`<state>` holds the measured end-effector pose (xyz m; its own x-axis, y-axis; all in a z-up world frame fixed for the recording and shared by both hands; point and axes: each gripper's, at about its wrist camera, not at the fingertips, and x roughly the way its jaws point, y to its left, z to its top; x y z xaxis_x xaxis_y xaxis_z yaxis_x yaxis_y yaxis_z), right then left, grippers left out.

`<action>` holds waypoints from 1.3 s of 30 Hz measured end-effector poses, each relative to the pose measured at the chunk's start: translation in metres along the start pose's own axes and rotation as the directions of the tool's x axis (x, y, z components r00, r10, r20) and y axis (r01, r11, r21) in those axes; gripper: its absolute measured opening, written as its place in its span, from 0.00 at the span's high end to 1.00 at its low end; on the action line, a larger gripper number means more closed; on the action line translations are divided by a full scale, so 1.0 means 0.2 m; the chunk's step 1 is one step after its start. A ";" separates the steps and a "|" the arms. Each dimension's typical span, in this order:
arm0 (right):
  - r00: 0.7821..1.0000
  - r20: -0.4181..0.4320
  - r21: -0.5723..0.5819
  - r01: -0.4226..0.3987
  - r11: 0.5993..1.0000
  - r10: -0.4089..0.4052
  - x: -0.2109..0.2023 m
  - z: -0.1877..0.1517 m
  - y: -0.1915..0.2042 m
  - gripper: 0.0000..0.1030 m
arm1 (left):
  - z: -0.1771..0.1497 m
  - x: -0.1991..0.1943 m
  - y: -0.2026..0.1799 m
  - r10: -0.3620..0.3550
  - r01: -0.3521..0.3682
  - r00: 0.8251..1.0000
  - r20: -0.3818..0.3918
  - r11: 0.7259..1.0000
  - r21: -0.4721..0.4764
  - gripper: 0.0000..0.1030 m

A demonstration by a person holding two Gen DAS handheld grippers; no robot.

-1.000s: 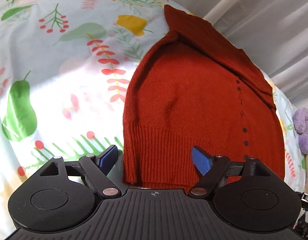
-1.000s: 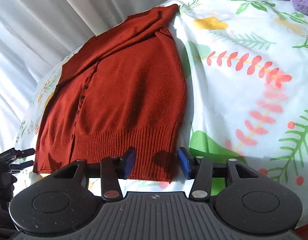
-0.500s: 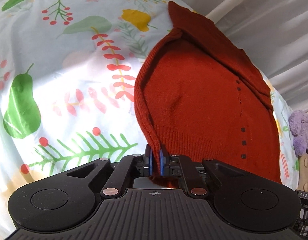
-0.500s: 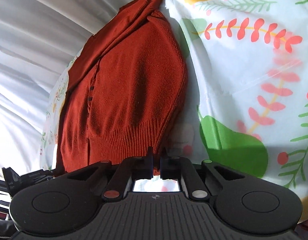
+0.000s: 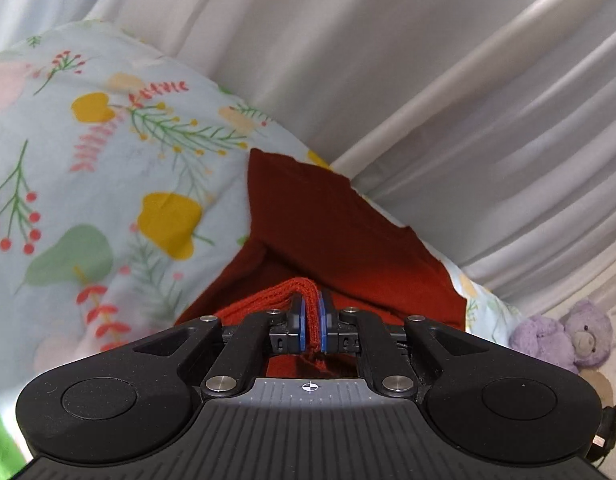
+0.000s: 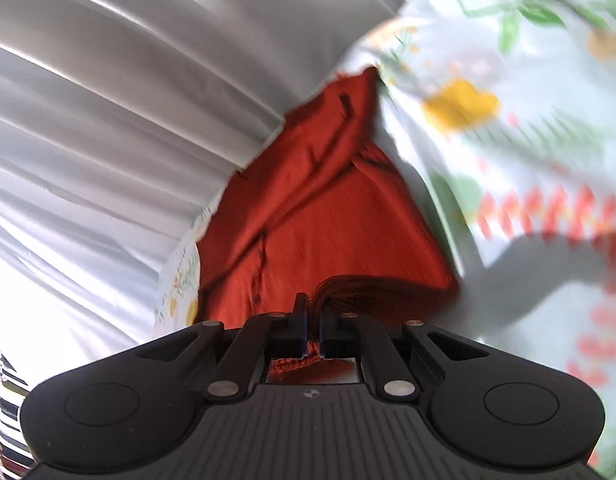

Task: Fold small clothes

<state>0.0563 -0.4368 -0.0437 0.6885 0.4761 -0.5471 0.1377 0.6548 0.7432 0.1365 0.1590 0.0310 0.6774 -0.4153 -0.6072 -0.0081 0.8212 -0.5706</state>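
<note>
— Left claw (image 5: 312, 322): clamping tight on the ribbed hem of the rust-red knitted sweater (image 5: 340, 232), blue pads (image 5: 301, 322) pressing a thin fold of the knit between them.

— Right claw (image 6: 312, 330): also pinching down on that same sweater (image 6: 308, 208), gripping a bunched bit of hem (pads mostly hidden by the black fingers, only a sliver of knit peeking through the gap).

— Where lying, the sweater?

— Resting on the pale blue bedsheet printed with leaves, berries and yellow fruit (image 5: 107, 184), far end reaching toward the pleated white curtain (image 5: 388, 60). Near hem raised off the sheet at both claws, doubling over the body of the garment.

— Folded already at the top?

— Looking so: a flap or sleeve lying diagonally across the upper part, making a pointed shape. A dark button line showing faintly in the right view (blurred, hard to count).

— Anything else nearby?

— Sitting off at the right edge of the left view, a small lilac plush bear (image 5: 564, 336), well apart from the sweater. Falling across the sheet in the right view, a grey shadow (image 6: 548, 264).
</note>
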 end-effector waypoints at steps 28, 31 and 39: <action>0.944 0.124 -0.516 0.324 0.793 -0.305 0.49 0.16 0.16 0.54 | 0.05 0.61 0.09 0.067 -0.015 0.989 -0.135 0.934 0.356 0.29; 0.957 0.139 -0.453 0.290 0.843 -0.254 0.44 0.19 0.14 0.54 | 0.05 0.63 0.10 0.055 -0.008 0.989 -0.137 0.946 0.324 0.30; 0.934 0.151 -0.501 0.354 0.790 -0.323 0.54 0.17 0.14 0.54 | 0.07 0.66 0.03 0.065 -0.030 0.994 -0.088 0.937 0.348 0.49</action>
<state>0.1589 -0.3873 -0.0691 0.7065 0.1449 -0.6927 -0.0045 0.9797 0.2004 0.2354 0.1149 -0.0450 0.6077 -0.3944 -0.6894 0.2281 0.9181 -0.3242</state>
